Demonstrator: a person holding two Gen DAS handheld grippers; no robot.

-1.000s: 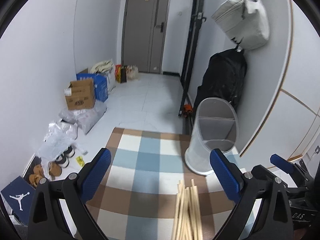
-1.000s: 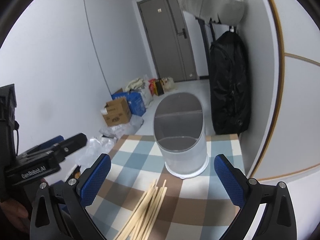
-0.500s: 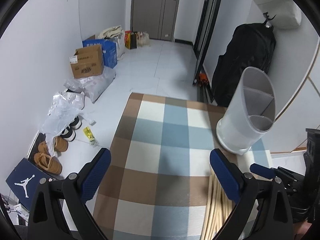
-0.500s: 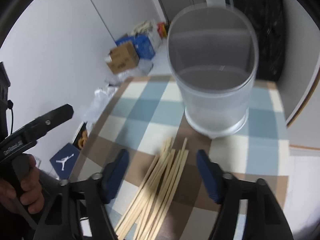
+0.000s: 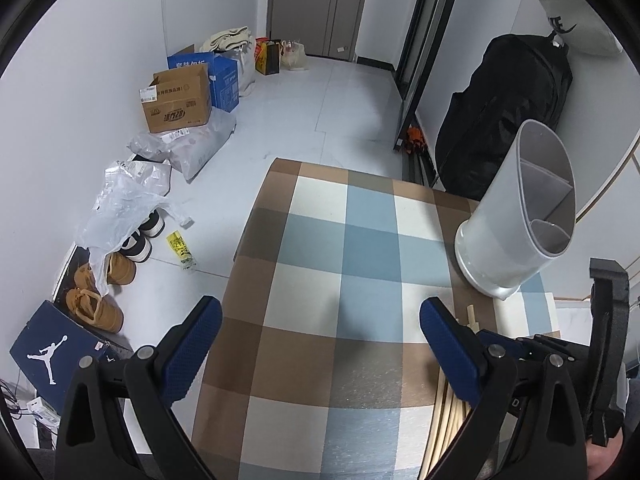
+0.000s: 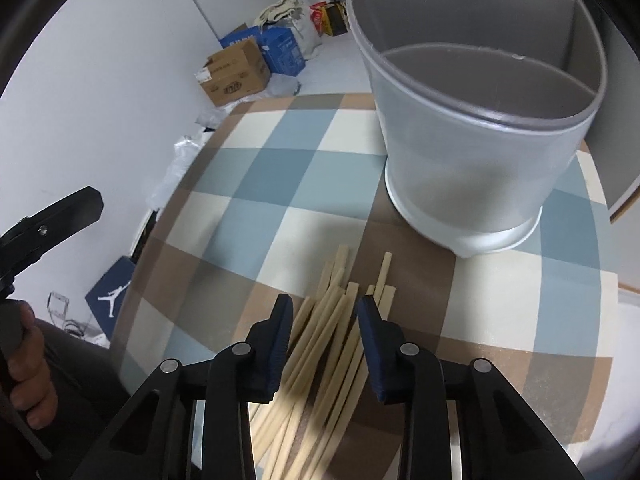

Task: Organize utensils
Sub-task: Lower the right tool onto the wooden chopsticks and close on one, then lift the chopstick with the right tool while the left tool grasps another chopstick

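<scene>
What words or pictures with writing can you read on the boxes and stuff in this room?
Jumping-player logo, no words: dark blue shoe box.
Chinese characters and a number, too blurred to read: cardboard box.
White Chinese characters, too blurred to read: blue box.
Part of a dark logo, cut off by the picture's edge: pale bag hung on the wall.
Tiny print, unreadable: yellow packet on the floor.

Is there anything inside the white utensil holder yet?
No, the utensil holder shows bare compartments, and the chopsticks lie on the checkered cloth.
</scene>
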